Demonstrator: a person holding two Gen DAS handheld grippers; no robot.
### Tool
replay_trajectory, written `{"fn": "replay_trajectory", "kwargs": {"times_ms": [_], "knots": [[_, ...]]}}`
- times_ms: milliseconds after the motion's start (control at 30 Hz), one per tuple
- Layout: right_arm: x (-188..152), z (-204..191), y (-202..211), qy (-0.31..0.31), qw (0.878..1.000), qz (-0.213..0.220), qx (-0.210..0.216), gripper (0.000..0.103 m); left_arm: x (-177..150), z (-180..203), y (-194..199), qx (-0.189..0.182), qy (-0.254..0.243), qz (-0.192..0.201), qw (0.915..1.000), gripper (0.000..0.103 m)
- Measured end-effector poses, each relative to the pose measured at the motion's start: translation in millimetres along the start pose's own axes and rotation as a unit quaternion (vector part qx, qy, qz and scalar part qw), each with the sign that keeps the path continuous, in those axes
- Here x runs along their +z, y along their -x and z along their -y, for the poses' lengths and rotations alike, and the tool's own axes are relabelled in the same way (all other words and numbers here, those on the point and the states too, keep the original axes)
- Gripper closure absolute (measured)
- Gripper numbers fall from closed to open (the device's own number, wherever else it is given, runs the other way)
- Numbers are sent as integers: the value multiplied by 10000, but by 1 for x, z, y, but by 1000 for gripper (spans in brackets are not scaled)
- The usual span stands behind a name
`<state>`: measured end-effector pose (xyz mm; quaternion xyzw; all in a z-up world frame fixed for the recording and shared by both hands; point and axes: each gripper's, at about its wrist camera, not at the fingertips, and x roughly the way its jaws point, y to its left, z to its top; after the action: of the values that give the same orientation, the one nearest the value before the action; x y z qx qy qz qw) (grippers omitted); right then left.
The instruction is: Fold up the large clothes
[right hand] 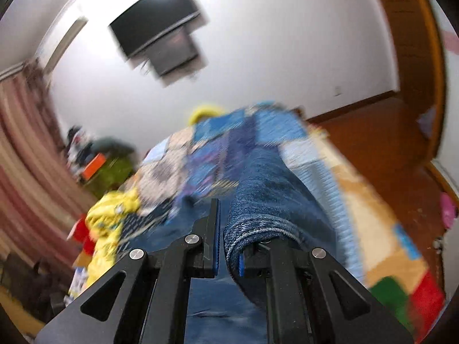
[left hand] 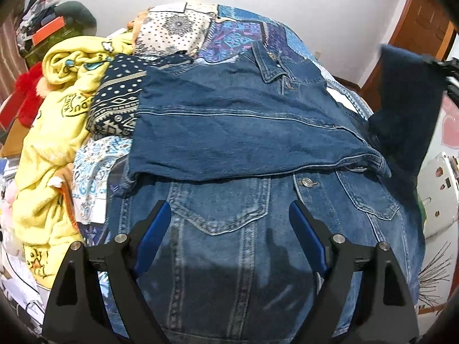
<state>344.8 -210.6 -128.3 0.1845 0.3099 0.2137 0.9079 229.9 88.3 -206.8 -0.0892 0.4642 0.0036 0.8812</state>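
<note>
The denim jacket (left hand: 258, 149) lies spread on the patchwork quilt (left hand: 238, 31) directly ahead of and beneath the left gripper (left hand: 229, 240), whose jaws stand wide apart with nothing between them, one sleeve already folded across the chest just beyond its fingertips. The right gripper (right hand: 229, 229) is clamped on the cuff of the other sleeve (right hand: 266, 200), which drapes over its right-hand finger and trails ahead toward the jacket's body. The step in hand appears to be the second sleeve fold, so the next move likely calls for carrying that cuff across the front and releasing it flat, while the left gripper steadies the body.
</note>
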Motion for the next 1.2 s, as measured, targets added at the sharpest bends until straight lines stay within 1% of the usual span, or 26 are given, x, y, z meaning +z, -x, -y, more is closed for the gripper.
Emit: {"fn": "replay_trajectory", "kwargs": {"times_ms": [100, 200, 300, 367, 467, 500, 567, 600, 633, 667, 700, 733, 767, 800, 867, 933, 1033, 1133, 1200], "knots": [[-27, -22, -48, 74, 9978, -601, 280, 95, -5, -9, 6, 65, 46, 15, 10000, 18], [-61, -41, -85, 259, 9915, -1228, 330, 95, -12, -19, 11, 158, 97, 14, 9998, 18], [-92, -51, -113, 390, 9837, -1724, 316, 95, -18, -27, 15, 234, 148, -11, 9996, 18], [-106, -57, -123, 443, 9797, -1933, 288, 94, -21, -31, 16, 269, 191, -50, 9994, 18], [-122, -61, -128, 620, 9721, -2252, 237, 91, -20, -31, 16, 306, 191, -66, 9993, 18], [-126, -62, -127, 720, 9682, -2386, 211, 91, -19, -30, 17, 310, 178, -53, 9993, 18], [-131, -59, -122, 826, 9640, -2520, 182, 90, -13, -21, 18, 301, 108, 8, 9995, 18], [-132, -59, -121, 833, 9621, -2588, 199, 88, -9, -16, 19, 285, 63, 36, 9996, 17], [-133, -56, -119, 843, 9588, -2704, 219, 83, -6, -10, 19, 272, 8, 65, 9996, 17], [-134, -54, -118, 822, 9555, -2822, 238, 76, -1, -4, 20, 252, -55, 94, 9996, 17], [-136, -51, -115, 756, 9534, -2908, 294, 72, 2, 0, 20, 232, -102, 111, 9996, 17], [-138, -49, -113, 715, 9523, -2944, 361, 65, 8, 8, 20, 199, -176, 138, 9996, 17], [-138, -47, -107, 710, 9519, -2949, 428, 59, 14, 17, 21, 163, -262, 174, 9994, 17], [-139, -45, -99, 757, 9520, -2926, 478, 58, 18, 23, 21, 130, -340, 201, 9991, 17], [-138, -41, -85, 913, 9544, -2810, 437, 53, 29, 41, 20, 81, -545, 260, 9981, 17], [-135, -36, -70, 1078, 9582, -2621, 388, 51, 41, 62, 18, 48, -770, 309, 9965, 17], [-127, -22, -54, 1066, 9635, -2435, 325, 49, 57, 97, 12, -89, -1120, 347, 9931, 14], [-116, 2, -38, 914, 9728, -2127, 99, 48, 68, 129, 1, -157, -1485, 309, 9883, 12], [-108, 21, -28, 764, 9784, -1916, -126, 45, 72, 148, -8, -198, -1716, 263, 9846, 12]]}}
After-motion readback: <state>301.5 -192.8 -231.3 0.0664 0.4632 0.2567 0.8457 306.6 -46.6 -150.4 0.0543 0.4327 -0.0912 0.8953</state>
